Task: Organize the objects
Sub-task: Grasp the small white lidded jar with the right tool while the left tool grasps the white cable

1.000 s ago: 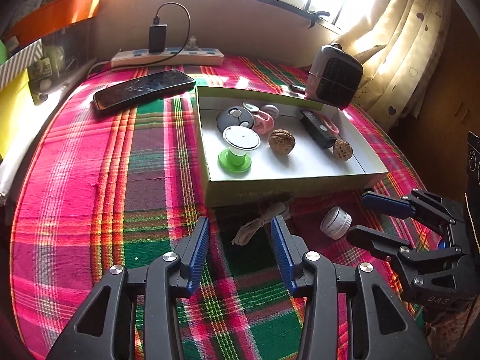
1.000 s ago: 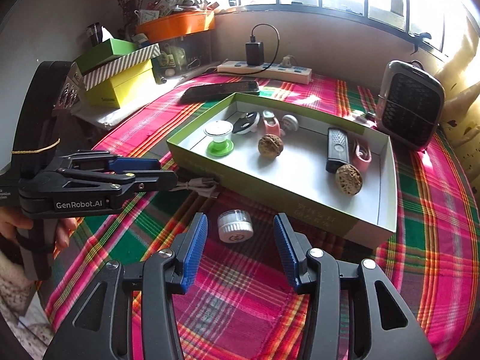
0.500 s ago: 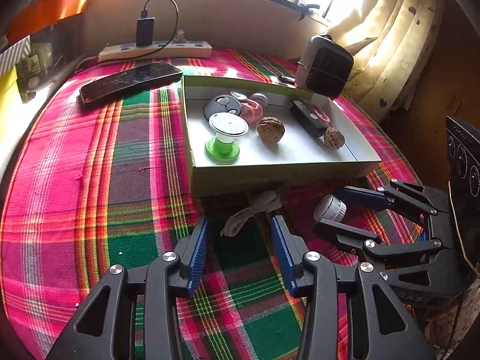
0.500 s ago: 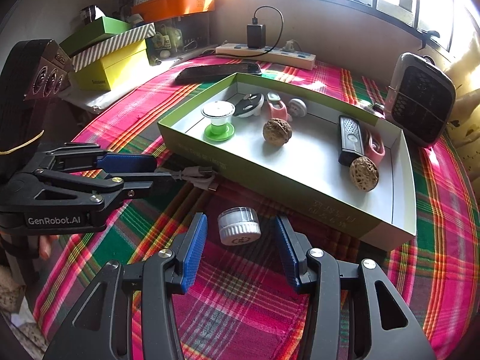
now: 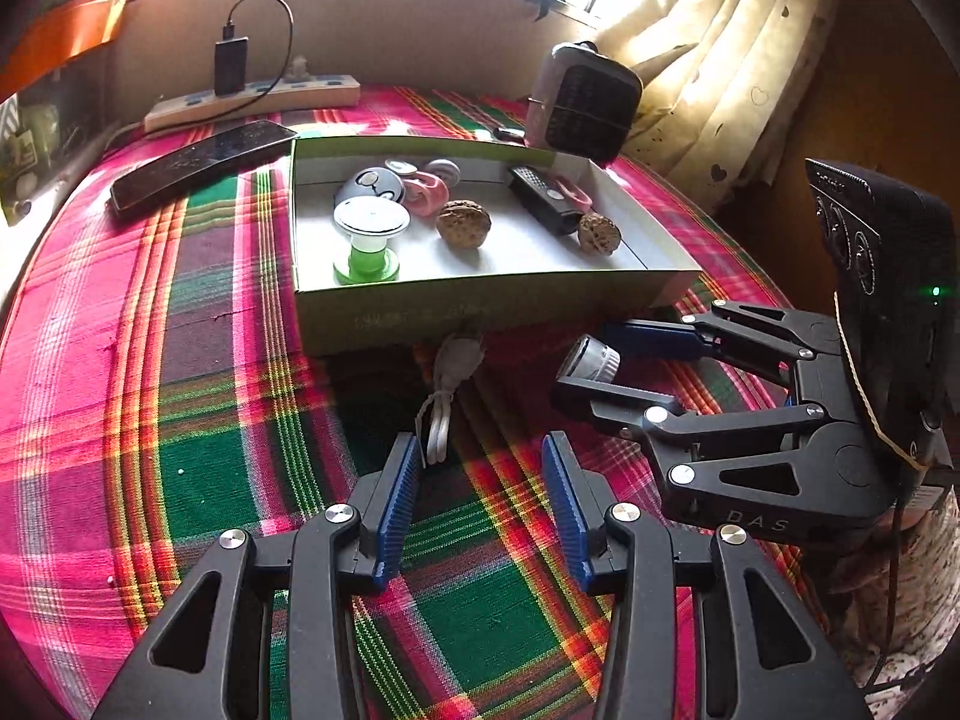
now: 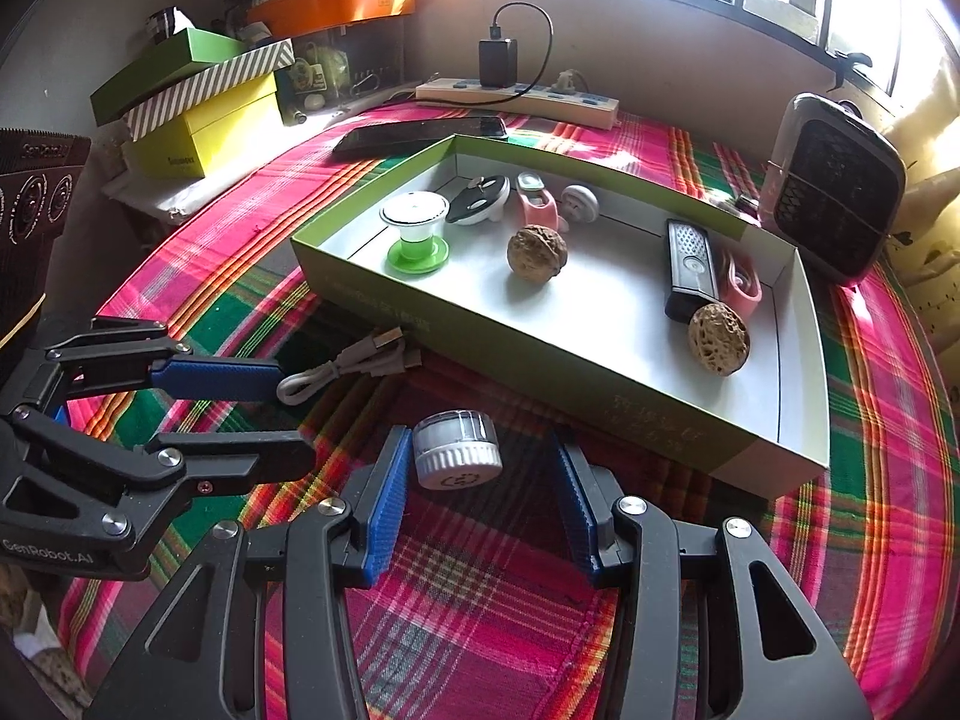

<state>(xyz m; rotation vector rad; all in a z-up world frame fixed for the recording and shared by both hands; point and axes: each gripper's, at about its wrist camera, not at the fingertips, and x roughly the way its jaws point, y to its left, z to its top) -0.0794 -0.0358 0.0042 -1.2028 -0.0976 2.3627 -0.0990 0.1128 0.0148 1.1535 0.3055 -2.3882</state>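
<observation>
The left tongs [image 5: 480, 501] hang low with their blue pads spread wide and nothing between them. The right tongs [image 6: 480, 495] are likewise parted, reaching in beside the left at a crossing angle.

Two handheld grippers, both matte black plastic. Each has two angular linkage arms with triangular cut-outs and round silver screws at the joints. The left gripper [image 5: 480, 501] carries ribbed blue pads [image 5: 396, 507] on its fingers, and its side reads "GenRobot.AI". The right gripper [image 6: 480, 492] has matching blue pads [image 6: 384, 510], "DAS" embossed on its base, a textured black housing with a lit green light.
</observation>
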